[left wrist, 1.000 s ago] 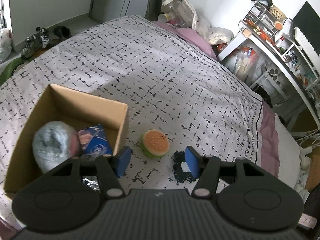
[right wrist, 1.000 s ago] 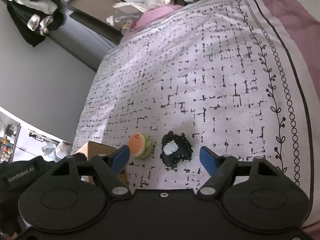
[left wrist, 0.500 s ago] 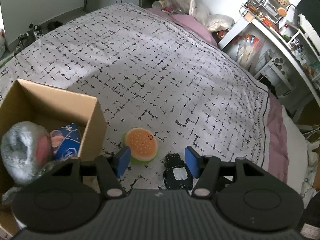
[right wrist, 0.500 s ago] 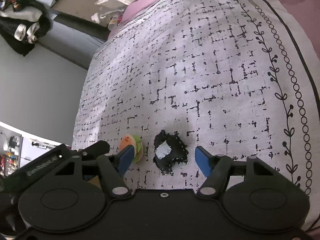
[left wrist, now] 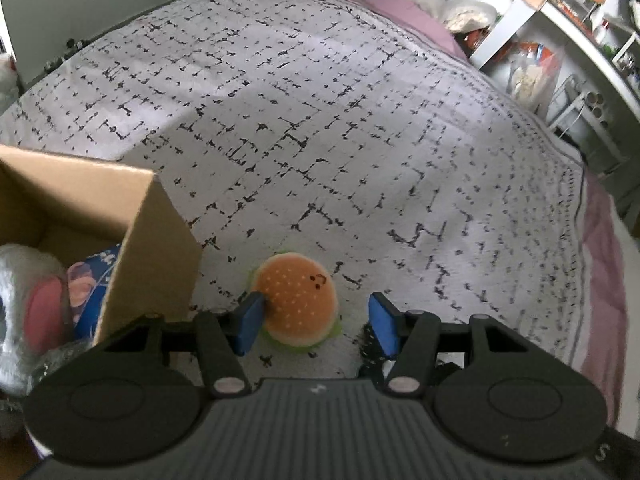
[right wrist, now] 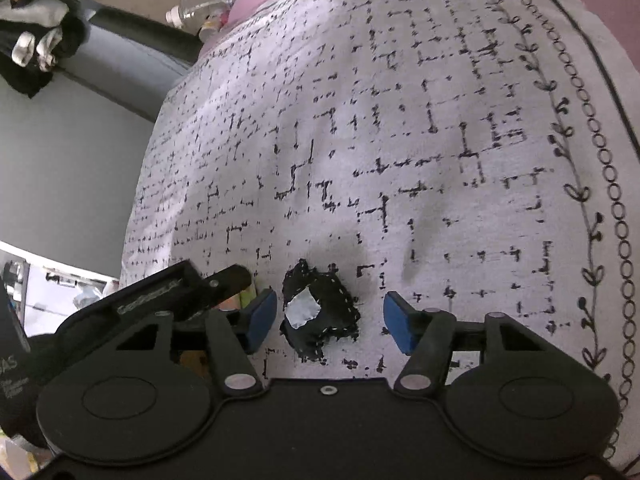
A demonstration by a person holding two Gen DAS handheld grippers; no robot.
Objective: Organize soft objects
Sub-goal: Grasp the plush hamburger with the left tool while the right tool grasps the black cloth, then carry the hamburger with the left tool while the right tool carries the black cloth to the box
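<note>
Patterned bedding (left wrist: 320,128) is spread over the bed. Writing on the left claw's housing, seen at lower left of the right wrist view, is too blurred to be read. At left, a cardboard box (left wrist: 152,248) is filled with a grey plush (left wrist: 24,304) and a blue packet (left wrist: 90,292). A burger plush (left wrist: 298,300) is framed, ungripped, by the half-open left claw (left wrist: 316,326). A black fabric piece (right wrist: 318,316) with a white label is flanked by the closing right claw (right wrist: 330,320), untouched.
</note>
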